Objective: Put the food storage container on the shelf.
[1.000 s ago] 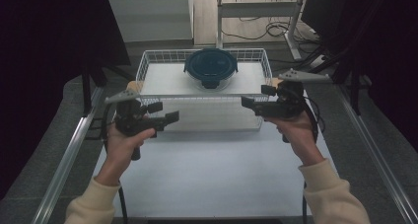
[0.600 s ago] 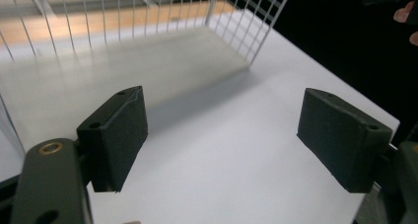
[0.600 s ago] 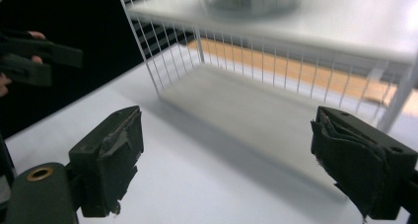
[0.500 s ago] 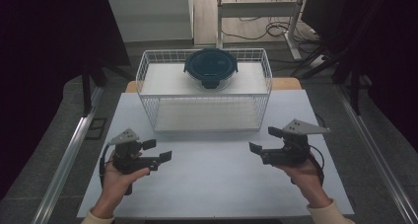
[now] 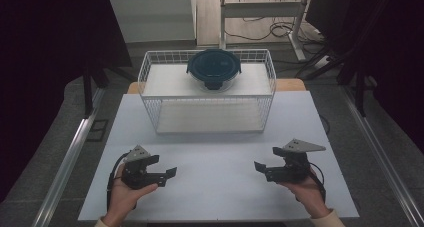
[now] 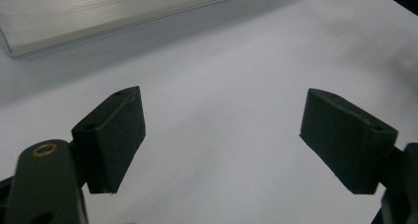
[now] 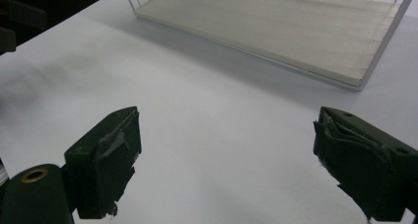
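A round container with a dark teal lid point(image 5: 214, 67) sits on the upper shelf of a white wire basket point(image 5: 150, 94) at the back of the white table point(image 5: 215, 142). My left gripper point(image 5: 169, 173) is held low over the table's front left, pointing right. Its jaws have just been opening and stand wide over bare table point(image 6: 222, 140). Over the front right, my right gripper point(image 5: 260, 168) points left, open, nothing between its pads point(image 7: 226, 160). Both are well short of the basket.
The basket's pale bottom board point(image 7: 276, 26) and wire corner point(image 7: 389, 34) lie ahead of the right gripper. A pale slab edge point(image 6: 98, 12) shows beyond the left one. Metal rails point(image 5: 67, 162) run along both table sides. Desk legs and cables point(image 5: 280, 27) stand behind.
Both hands have come down and back from in front of the basket to the table's front. The container has not moved.
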`<action>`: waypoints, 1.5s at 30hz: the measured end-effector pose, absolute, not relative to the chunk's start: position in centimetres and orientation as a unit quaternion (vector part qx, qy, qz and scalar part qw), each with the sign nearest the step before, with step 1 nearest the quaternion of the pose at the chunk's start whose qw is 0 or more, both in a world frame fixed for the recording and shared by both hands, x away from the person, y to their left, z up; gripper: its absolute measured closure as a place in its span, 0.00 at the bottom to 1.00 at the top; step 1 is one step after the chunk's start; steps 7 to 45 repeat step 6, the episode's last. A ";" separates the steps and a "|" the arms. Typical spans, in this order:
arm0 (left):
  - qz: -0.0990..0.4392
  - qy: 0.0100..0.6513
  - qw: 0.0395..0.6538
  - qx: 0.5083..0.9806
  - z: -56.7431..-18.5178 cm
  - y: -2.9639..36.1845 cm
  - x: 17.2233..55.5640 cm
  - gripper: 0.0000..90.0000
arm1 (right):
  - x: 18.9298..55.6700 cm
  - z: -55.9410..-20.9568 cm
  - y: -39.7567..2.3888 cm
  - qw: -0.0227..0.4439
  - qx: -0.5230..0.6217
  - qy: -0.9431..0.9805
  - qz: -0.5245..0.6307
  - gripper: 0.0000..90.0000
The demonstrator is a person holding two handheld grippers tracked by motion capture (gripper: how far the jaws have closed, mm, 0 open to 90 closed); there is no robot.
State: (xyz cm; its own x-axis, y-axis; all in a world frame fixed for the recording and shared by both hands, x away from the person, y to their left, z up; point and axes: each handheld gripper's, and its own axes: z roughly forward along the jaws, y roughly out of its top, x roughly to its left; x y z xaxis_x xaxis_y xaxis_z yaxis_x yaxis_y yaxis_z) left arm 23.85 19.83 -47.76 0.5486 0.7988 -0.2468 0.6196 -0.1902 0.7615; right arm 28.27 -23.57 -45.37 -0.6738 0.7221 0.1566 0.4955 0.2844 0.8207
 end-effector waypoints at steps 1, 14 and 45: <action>0.104 0.465 0.435 0.764 -47.8 19.8 23.8 0.19 | 28.3 -45.4 -23.7 0.123 0.386 0.789 0.461 0.12; 0.107 0.468 0.430 0.765 -47.8 19.5 23.9 0.19 | 28.4 -45.5 -24.0 0.115 0.396 0.778 0.475 0.12; 0.107 0.468 0.430 0.765 -47.8 19.5 23.9 0.19 | 28.4 -45.5 -24.0 0.115 0.396 0.778 0.475 0.12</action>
